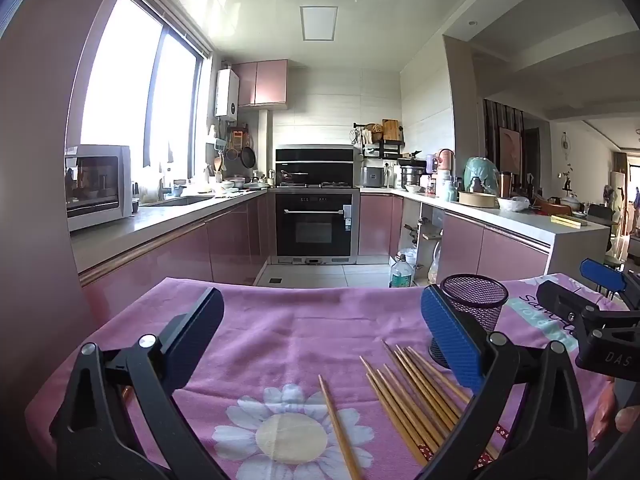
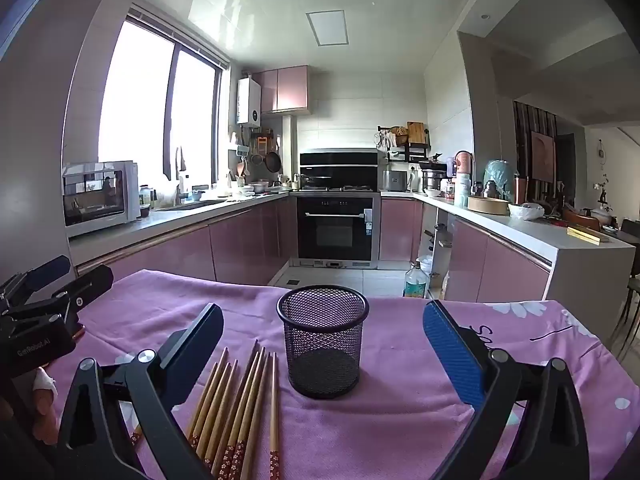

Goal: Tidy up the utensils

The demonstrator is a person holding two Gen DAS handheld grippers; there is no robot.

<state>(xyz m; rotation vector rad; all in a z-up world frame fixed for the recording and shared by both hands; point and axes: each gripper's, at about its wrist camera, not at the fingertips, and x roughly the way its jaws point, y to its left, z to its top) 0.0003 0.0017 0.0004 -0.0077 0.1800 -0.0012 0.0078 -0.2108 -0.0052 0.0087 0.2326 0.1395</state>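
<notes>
Several wooden chopsticks (image 1: pixel 412 396) (image 2: pixel 236 408) with red patterned ends lie in a loose bundle on the pink flowered cloth (image 1: pixel 280 344) (image 2: pixel 400 420). One more chopstick (image 1: pixel 340 428) lies apart, to the left of the bundle. A black mesh cup (image 1: pixel 476 304) (image 2: pixel 323 340) stands upright and holds nothing, just right of the bundle. My left gripper (image 1: pixel 320 308) (image 2: pixel 68 276) hovers open over the cloth, left of the bundle. My right gripper (image 2: pixel 323 308) (image 1: pixel 580 288) is open too, its fingers spread wide on either side of the cup and short of it.
The cloth covers a table whose far edge (image 2: pixel 240 284) faces a kitchen with pink cabinets, an oven (image 2: pixel 336 228) and a microwave (image 1: pixel 98 184) on the left counter. A plastic bottle (image 2: pixel 416 280) stands on the floor. A person's fingers (image 1: pixel 616 412) show at the frame edge.
</notes>
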